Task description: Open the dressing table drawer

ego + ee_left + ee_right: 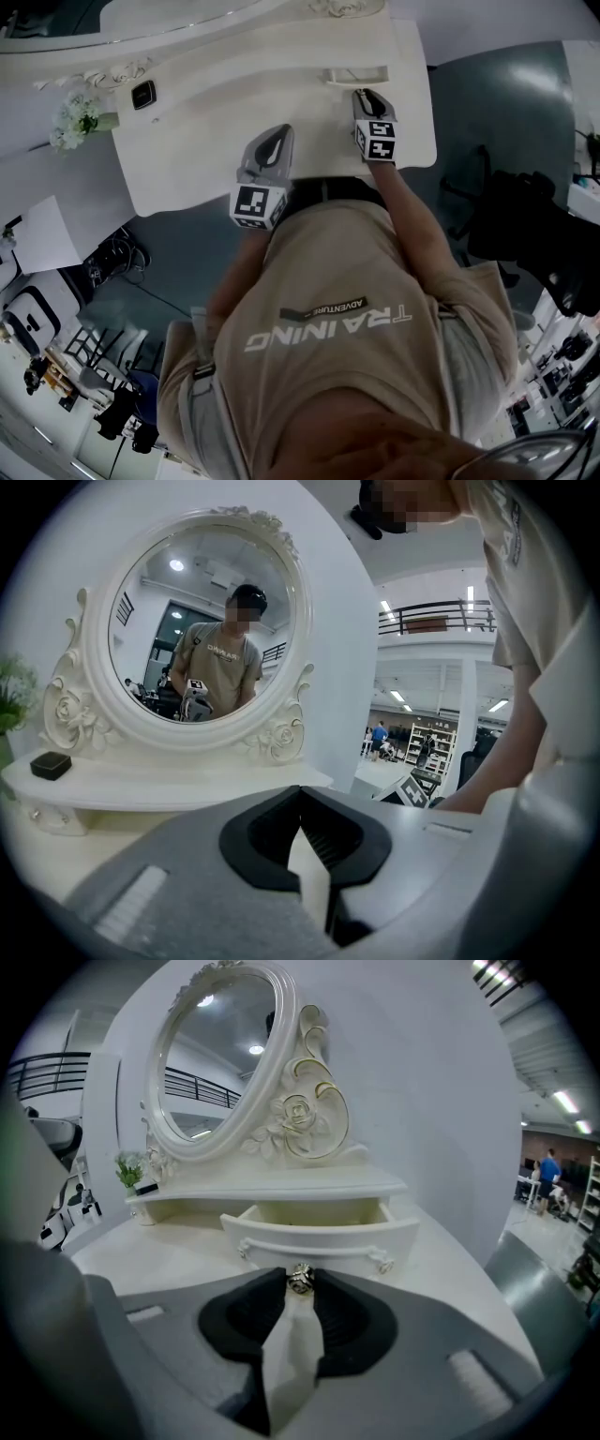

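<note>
**Cream Table, Grey Grippers**

The dressing table (187, 159) and its drawer (319, 1237) are showing creamy white, and the mirror frame (300, 1115) is carrying gold-edged scrolls. The knob (300, 1280) is gleaming silver-gold. The left gripper (279, 133) and right gripper (362, 94) are showing grey with black pads (352, 1321), their marker cubes (258, 206) displaying black-and-white squares. The T-shirt (328, 272) is showing beige with white lettering.

place: large work hall | seen: mezzanine railing (398, 621), shelving (436, 740) (distant)
</note>
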The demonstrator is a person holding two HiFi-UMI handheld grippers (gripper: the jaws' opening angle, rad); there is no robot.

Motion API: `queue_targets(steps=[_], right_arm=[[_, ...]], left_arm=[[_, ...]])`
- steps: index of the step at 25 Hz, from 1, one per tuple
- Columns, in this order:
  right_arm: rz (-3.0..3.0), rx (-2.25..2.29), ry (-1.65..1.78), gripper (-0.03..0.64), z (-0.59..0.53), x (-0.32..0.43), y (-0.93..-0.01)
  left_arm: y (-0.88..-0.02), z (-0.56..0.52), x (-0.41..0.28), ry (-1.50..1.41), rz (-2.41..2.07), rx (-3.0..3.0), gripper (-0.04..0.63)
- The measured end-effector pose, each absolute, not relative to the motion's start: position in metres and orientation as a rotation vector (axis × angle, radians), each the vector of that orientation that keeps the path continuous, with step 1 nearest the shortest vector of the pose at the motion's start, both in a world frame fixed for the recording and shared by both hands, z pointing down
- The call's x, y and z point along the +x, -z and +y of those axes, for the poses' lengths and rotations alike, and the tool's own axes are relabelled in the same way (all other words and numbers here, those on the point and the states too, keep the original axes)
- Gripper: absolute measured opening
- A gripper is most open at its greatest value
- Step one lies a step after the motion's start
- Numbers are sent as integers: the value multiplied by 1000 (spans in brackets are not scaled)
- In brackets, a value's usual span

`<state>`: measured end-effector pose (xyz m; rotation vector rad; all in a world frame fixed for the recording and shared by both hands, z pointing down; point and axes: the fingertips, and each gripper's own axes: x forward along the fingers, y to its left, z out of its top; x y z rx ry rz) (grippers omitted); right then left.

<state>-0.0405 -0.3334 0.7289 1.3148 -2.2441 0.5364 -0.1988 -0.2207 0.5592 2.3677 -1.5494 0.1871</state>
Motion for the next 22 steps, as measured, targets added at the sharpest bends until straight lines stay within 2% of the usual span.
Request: queue_targets(steps=[22], right_arm=[[-2231, 1146, -620, 120, -276, -8, -703]], left_arm=[[-510, -200, -200, -128, -1573, 2403, 6]])
